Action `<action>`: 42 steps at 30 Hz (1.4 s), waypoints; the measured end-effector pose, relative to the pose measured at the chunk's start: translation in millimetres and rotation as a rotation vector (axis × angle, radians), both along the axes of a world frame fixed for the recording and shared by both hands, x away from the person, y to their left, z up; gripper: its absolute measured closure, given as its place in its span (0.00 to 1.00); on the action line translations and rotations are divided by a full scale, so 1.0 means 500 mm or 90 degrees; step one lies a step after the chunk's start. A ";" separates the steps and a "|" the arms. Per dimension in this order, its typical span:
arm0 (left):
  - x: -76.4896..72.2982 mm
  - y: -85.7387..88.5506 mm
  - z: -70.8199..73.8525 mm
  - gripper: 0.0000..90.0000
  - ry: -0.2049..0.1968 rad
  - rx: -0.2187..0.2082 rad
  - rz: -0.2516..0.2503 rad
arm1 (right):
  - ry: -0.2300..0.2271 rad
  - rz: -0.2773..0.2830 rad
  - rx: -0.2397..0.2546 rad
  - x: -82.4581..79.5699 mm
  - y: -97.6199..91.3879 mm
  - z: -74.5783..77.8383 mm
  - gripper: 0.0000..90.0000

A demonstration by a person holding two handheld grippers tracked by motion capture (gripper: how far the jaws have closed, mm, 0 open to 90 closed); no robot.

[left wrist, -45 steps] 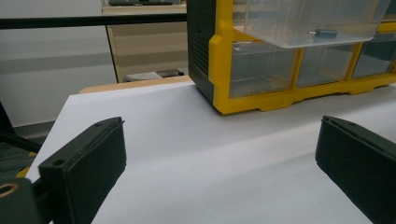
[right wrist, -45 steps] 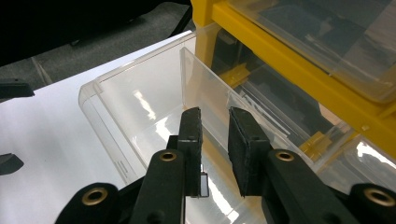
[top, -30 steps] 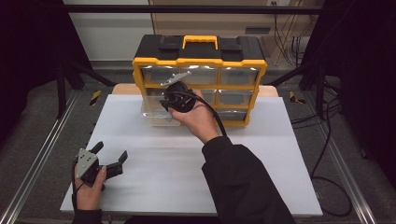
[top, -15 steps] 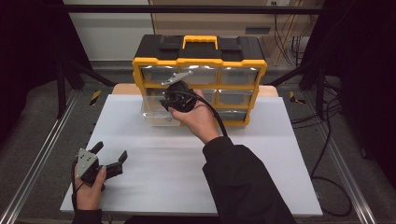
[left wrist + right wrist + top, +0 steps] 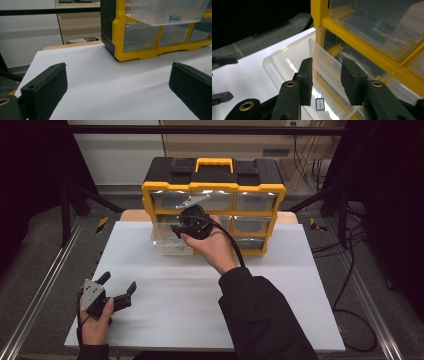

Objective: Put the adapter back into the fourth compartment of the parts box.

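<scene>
Small part in pulled-out drawer

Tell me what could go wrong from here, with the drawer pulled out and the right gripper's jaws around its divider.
The right gripper has just been opening, its jaws now apart astride the clear divider; lifting away askew could snag it. The clear drawer hangs far out of the yellow organizer, so a nudge might tip it or pull it free. The small part lying loose inside could then slide out.
</scene>
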State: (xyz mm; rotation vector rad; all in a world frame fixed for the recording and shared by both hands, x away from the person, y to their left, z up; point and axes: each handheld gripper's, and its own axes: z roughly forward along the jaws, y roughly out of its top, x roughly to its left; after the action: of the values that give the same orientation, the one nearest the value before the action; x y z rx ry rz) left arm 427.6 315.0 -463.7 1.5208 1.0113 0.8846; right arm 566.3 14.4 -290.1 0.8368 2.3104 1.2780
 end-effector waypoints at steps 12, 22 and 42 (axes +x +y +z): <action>-0.001 0.001 -0.001 0.01 0.000 0.002 0.002 | -0.030 -0.034 0.051 -0.016 -0.026 0.026 0.46; -0.001 0.006 -0.002 0.01 0.001 -0.002 0.004 | -0.058 -0.110 0.068 -0.025 -0.046 0.043 0.13; 0.001 0.008 -0.006 0.01 0.002 -0.007 0.004 | -0.115 -0.220 0.123 -0.049 -0.173 0.053 0.06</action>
State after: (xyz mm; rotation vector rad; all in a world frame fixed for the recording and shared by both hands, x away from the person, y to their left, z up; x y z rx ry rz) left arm 428.2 319.0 -466.7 1.5116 1.0230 0.8800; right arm 541.8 -72.4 -263.6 1.0807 1.8278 1.3676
